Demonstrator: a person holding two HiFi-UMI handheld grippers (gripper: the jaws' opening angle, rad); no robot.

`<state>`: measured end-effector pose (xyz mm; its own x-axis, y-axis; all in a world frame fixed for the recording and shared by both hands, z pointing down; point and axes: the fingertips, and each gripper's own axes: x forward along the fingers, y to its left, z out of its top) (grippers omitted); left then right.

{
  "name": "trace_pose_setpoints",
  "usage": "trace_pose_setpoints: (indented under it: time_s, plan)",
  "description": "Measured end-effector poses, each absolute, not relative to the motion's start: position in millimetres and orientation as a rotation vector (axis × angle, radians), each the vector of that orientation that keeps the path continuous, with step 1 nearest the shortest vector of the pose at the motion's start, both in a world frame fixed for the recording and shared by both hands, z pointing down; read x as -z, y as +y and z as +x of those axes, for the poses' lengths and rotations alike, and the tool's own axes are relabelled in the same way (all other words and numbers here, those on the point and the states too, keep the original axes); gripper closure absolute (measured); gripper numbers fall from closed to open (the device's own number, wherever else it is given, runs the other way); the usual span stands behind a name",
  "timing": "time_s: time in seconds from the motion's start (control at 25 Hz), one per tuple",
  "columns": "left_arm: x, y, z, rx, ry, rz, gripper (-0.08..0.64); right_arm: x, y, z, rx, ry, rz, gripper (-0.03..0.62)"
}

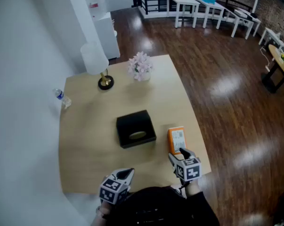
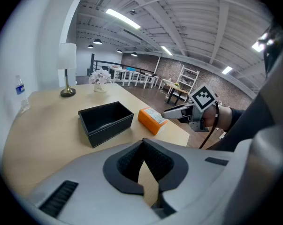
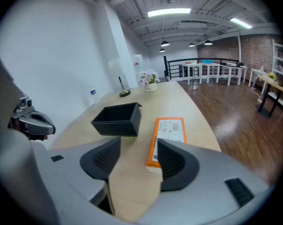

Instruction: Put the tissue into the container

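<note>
A black open-topped container [image 1: 136, 128] sits mid-table on the beige table [image 1: 85, 140]. To its right lies an orange tissue pack [image 1: 176, 139], flat, near the table's right edge. My right gripper [image 1: 178, 155] hovers just behind the pack's near end, open; in the right gripper view the pack [image 3: 169, 130] lies ahead of the right jaw, the gripper [image 3: 137, 146] holds nothing, and the container [image 3: 118, 121] stands ahead on the left. My left gripper [image 1: 126, 174] is at the near edge, shut and empty [image 2: 143, 146]. From it I see the container [image 2: 108, 125], pack [image 2: 151, 120] and right gripper [image 2: 174, 112].
A lamp [image 1: 98, 65], a small pot of flowers [image 1: 140, 67] and a water bottle [image 1: 61, 98] stand at the table's far side. A white wall runs along the left. Dark wood floor [image 1: 226, 102] lies off the right edge.
</note>
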<state>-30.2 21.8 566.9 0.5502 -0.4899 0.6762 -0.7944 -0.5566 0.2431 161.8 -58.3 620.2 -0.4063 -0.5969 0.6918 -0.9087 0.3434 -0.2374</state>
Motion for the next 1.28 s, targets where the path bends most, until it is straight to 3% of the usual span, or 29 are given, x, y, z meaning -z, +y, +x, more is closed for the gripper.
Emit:
trace_pose_setpoints:
  time_s: [0.12,0.28,1.04,1.28]
  plan:
    - [-569.0,17.7,-30.6,-0.745,-1.048,2.233,0.563,-638.2,-78.8,181.6,-0.829,-2.042,1.369,0.172]
    - [-569.7,13.6,-35.8,-0.748,-1.079,2.202,0.563,-663.8,-104.6,200.9,-0.804,-1.926,1.410,0.091]
    - [-578.7,17.6,-71.8,-0.721,-1.218,2.044,0.563,-728.0,-138.8,199.9,-0.884,-1.755,1.315,0.092]
    - [-579.3,19.3,-74.8,-0.703,-1.189,2.064,0.563,-723.5,-135.5,200.3,-0.894,-1.770,1.295,0.140]
